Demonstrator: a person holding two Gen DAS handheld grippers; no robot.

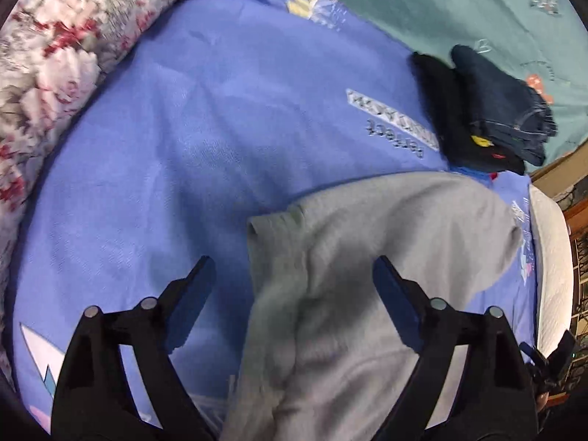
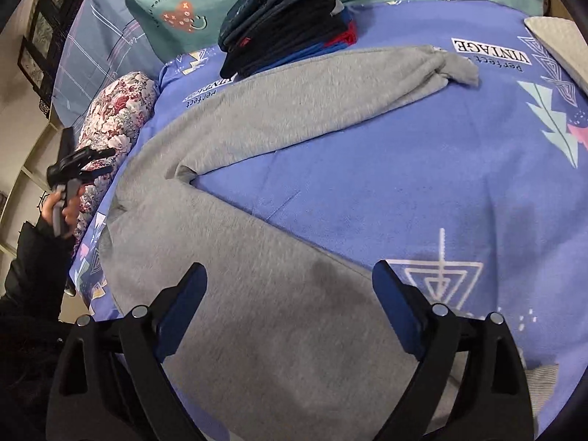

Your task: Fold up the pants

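Two tongs, left tongs (image 1: 292, 275) and right tongs (image 2: 290, 279) (both spread, empty), one grey pants (image 2: 257, 191), one folded stack (image 2: 286, 33).

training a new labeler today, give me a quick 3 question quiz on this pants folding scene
1. True or false: the left hand-held gripper is shut on the grey sweatpants.
2. Multiple choice: how do the sweatpants' legs lie on the blue bedsheet?
A. stacked one on the other
B. spread apart in a V
C. rolled into a ball
3. Short answer: what sits on the bed beyond the sweatpants' far leg, in the right wrist view?

Key
1. False. Its fingers stand wide apart over the waist end, and so do those of the right hand-held gripper.
2. B
3. A stack of folded dark clothes, jeans on top.
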